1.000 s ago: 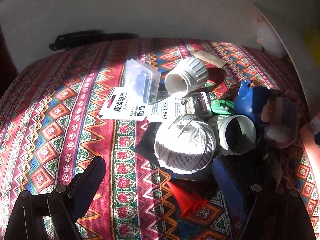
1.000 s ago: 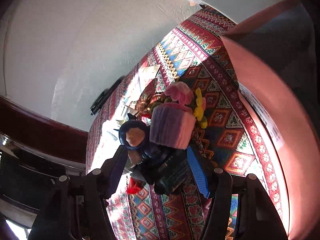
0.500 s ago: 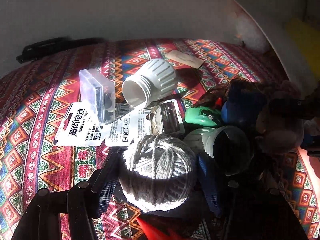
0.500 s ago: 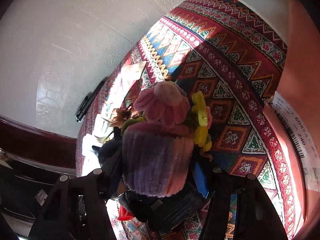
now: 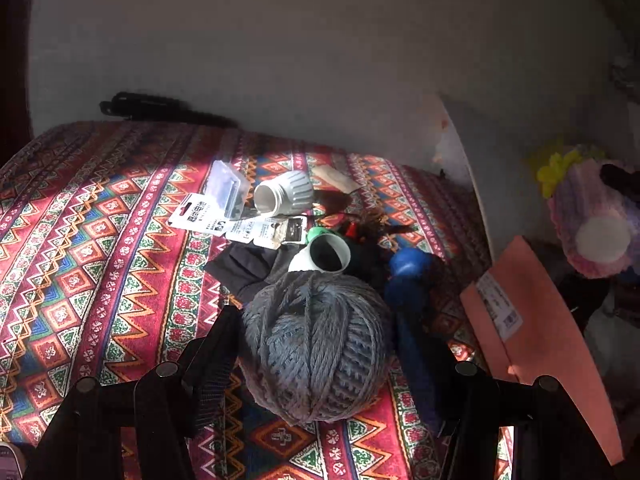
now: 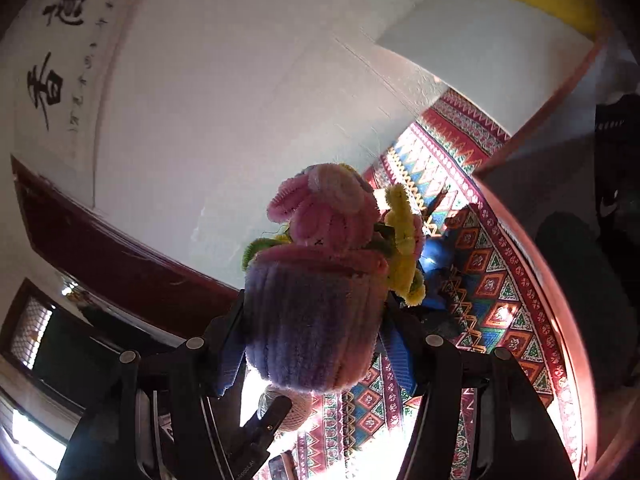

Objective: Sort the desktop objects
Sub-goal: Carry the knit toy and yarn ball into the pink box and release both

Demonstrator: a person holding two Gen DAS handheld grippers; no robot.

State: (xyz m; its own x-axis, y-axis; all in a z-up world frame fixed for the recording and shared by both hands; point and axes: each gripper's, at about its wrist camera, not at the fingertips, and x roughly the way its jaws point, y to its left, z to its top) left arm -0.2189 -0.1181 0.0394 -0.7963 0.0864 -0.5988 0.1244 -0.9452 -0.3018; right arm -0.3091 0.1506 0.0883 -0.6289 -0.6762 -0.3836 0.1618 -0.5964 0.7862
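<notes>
Left jaws clamp the twine ball (image 5: 316, 344) above clutter; right jaws clamp the fuzzy flowerpot (image 6: 316, 320).

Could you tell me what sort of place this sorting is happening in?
Probably a room in a home: a table under a patterned woven tablecloth stands against a white wall, a calligraphy scroll hangs there, and odds and ends like a ball of twine and a pipe-cleaner flower pot are being gathered.

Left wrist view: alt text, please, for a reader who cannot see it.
The left gripper clamps a grey ball of twine above a red patterned tablecloth. Behind lie two white ribbed plastic jars, battery cards and a blue figurine.
</notes>
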